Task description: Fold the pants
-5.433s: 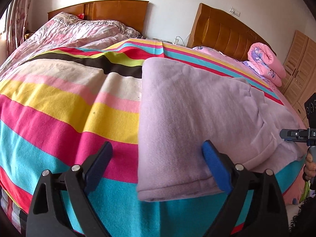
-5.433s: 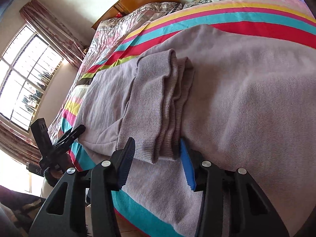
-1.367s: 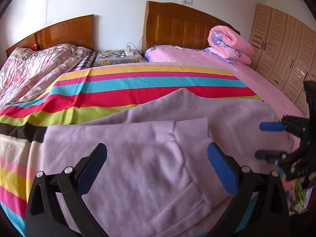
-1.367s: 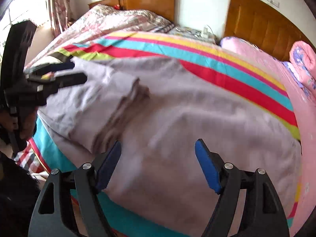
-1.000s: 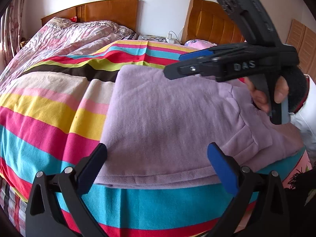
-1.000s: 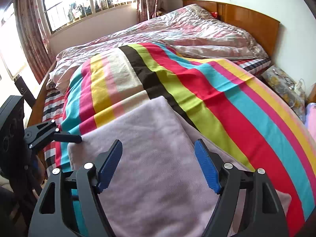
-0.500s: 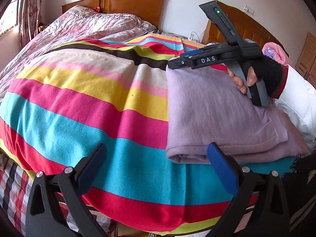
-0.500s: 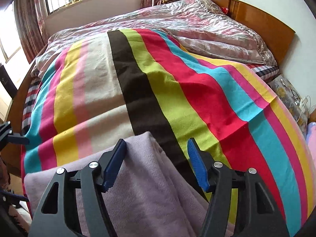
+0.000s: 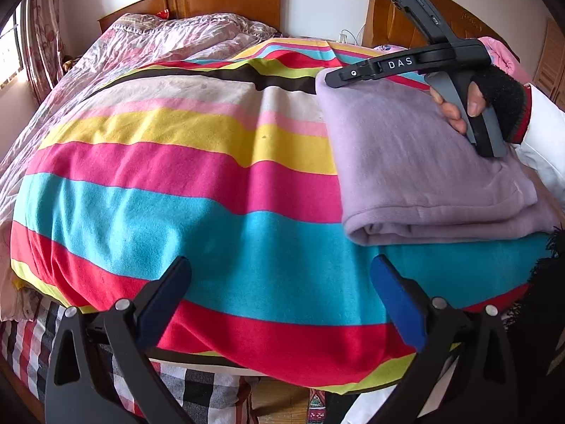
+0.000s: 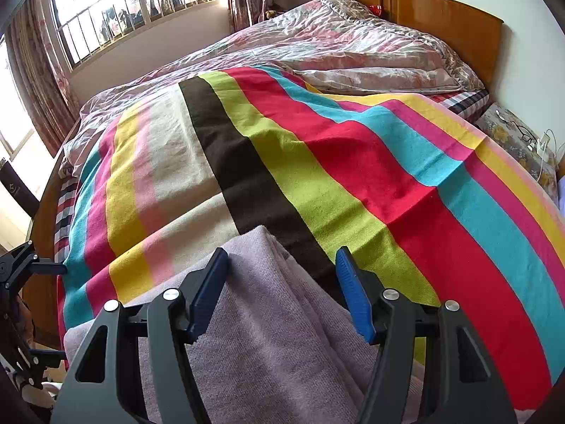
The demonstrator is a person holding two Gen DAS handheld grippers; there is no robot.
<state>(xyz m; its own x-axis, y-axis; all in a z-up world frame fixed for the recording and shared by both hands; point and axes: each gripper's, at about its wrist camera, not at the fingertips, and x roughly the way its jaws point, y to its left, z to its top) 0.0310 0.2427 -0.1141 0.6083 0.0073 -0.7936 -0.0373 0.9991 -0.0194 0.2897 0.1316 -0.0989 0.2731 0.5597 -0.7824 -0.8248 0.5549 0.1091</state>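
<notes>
The lilac pants lie folded in a thick stack on the striped blanket, at the right in the left wrist view. My left gripper is open and empty, off the bed's near edge, apart from the pants. My right gripper is open, with its jaws either side of the far corner of the folded pants. It also shows in the left wrist view, held over the stack's far edge by a gloved hand.
A second bed with a pink quilt lies beyond the blanket, under a window. A bedside stand with glasses and cables sits by the wall. A checked sheet hangs below the blanket's edge.
The pants went from laid flat to a compact folded stack. My left gripper has backed off to the bed's edge. My right gripper has moved onto the stack's far corner and narrowed a little.
</notes>
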